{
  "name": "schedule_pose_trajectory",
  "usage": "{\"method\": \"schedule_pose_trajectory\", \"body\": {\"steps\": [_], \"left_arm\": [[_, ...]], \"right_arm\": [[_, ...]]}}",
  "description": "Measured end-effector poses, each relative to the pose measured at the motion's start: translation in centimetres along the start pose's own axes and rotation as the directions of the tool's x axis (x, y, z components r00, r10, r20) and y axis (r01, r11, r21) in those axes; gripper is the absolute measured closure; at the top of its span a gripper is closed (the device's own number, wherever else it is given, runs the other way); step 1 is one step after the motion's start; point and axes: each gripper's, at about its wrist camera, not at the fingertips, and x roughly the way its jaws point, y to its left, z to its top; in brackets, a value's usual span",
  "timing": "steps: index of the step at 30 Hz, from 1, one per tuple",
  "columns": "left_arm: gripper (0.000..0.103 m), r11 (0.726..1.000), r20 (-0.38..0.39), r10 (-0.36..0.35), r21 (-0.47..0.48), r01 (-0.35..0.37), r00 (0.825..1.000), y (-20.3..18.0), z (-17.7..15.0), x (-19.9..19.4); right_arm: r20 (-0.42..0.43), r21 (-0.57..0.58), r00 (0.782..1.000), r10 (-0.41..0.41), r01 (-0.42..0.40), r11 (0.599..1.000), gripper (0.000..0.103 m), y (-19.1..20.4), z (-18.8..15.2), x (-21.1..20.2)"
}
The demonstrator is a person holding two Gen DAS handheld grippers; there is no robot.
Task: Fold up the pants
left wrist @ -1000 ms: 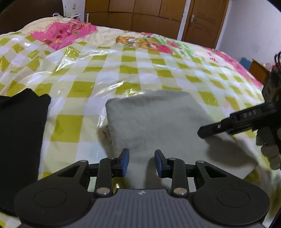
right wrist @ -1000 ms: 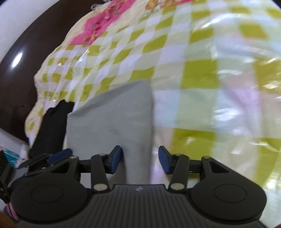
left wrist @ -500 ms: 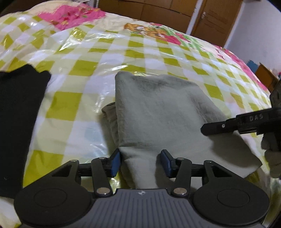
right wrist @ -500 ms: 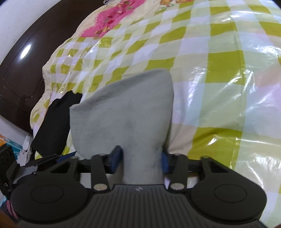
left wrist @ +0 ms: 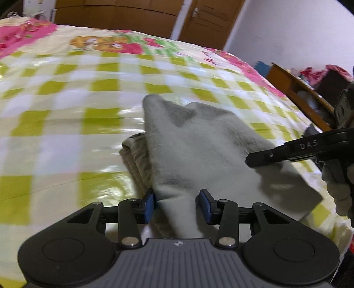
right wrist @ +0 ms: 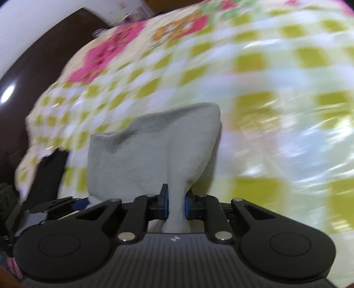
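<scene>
The folded grey pants [left wrist: 199, 144] lie on the green-and-white checked bed cover [left wrist: 66, 110]. My left gripper [left wrist: 177, 203] has their near edge bunched between its blue pads, which press on it as the jaws go on closing. My right gripper [right wrist: 176, 203] pinches a narrow ridge of the same pants [right wrist: 143, 155], its jaws still closing. The near part of the cloth is raised off the bed and pulled into a tent. The right gripper's black finger [left wrist: 287, 150] shows at the right in the left wrist view, held by a gloved hand [left wrist: 340, 195].
A black garment [right wrist: 48, 172] lies on the bed to the left of the pants. A dark headboard [right wrist: 33, 66] borders the bed. Wooden wardrobe doors [left wrist: 132, 17] stand beyond it, and a wooden piece of furniture [left wrist: 294, 88] stands at its right side.
Both grippers came up to the near edge of the pants, closed on it and lifted it. The black garment has slid out of the left wrist view.
</scene>
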Motion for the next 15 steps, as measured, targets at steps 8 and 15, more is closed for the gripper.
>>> {"method": "schedule_pose_trajectory", "body": {"steps": [8, 15], "left_arm": [[0.049, 0.997, 0.109, 0.073, 0.03, -0.077, 0.991, -0.3, 2.6, -3.3], [0.045, 0.993, 0.096, 0.108, 0.027, -0.111, 0.99, 0.9, 7.3, 0.4]], "right_arm": [[0.156, -0.079, 0.973, -0.17, 0.184, 0.98, 0.075, -1.0, -0.4, -4.9], [0.109, -0.318, 0.992, 0.071, -0.033, 0.948, 0.075, 6.5, -4.4, -3.7]]}}
